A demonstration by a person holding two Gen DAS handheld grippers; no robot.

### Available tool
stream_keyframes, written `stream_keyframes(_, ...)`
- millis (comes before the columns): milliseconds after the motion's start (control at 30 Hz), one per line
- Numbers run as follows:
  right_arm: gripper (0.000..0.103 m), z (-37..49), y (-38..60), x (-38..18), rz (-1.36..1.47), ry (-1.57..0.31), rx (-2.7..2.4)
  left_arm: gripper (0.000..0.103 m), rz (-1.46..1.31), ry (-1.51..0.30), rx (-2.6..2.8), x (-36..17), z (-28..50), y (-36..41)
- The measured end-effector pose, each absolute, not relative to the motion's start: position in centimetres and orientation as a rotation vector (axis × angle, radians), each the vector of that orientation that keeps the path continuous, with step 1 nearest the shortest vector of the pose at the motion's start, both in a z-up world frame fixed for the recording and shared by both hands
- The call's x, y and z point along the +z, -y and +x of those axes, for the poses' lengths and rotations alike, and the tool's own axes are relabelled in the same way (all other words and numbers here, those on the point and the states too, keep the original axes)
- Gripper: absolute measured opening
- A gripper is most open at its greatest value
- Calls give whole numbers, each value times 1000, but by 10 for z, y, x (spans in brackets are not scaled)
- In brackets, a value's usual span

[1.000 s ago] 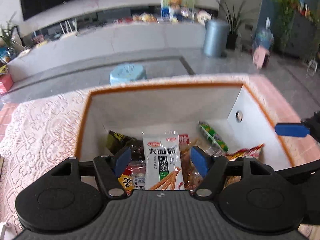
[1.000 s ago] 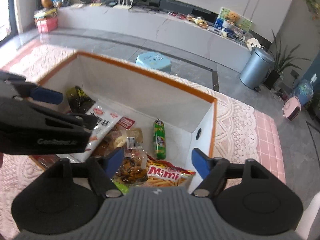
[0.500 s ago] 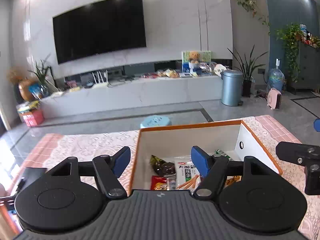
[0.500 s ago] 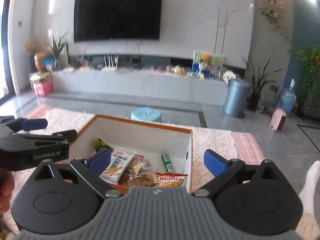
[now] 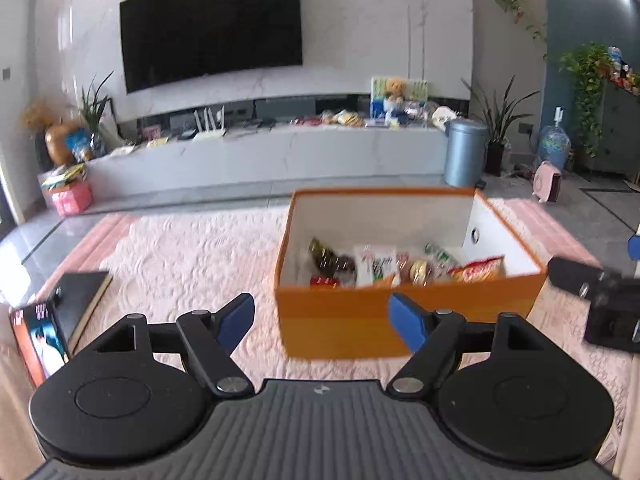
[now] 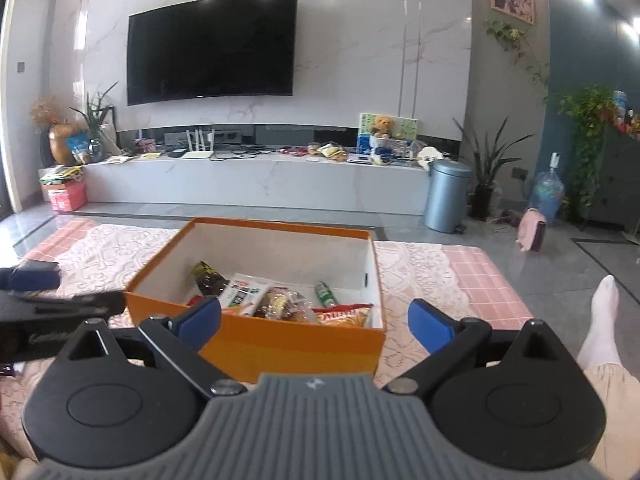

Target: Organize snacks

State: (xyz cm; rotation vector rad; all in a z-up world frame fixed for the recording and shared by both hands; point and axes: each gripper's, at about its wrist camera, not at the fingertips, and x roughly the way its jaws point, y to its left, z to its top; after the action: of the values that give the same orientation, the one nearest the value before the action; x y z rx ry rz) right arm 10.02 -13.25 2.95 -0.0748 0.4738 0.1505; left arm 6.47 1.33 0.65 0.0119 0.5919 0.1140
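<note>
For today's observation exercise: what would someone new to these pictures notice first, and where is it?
First, the orange box in the middle of the pink lace cloth, open and holding snack packets. Next, the big black TV on the marble wall behind. Nearest the camera, the right tool hangs open and empty before the box.

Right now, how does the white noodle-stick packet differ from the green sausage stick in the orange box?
The white noodle-stick packet is flat, broad and pale; the green sausage stick is thin, tube-shaped and green. The packet lies mid-box, while the stick lies nearer the box's right wall. Both lie loose inside the orange box, with neither gripped.
</note>
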Motion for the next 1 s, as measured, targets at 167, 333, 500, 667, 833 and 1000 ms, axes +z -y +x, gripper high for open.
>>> stream_keyframes(167,97,106,139,17,-27,-497,131,90,15,-639,132,-8,68,-15)
stream_keyframes(333,99,112,136,2,-30,-521,113,90,-1,-661,130,-18,64,-17)
stream_keyframes(500,99,119,131,-14,-42,-566,118,90,10,-669,135,-23,60,-15)
stream_keyframes(667,99,120,129,-23,-49,-576,125,90,19,-673,138,-24,60,-13)
stream_keyframes(833,99,118,130,-25,-40,-576,131,90,31,-682,139,-25,59,-12)
stream_keyframes(1000,99,115,130,-23,-41,-567,143,90,30,-678,139,-23,59,-12)
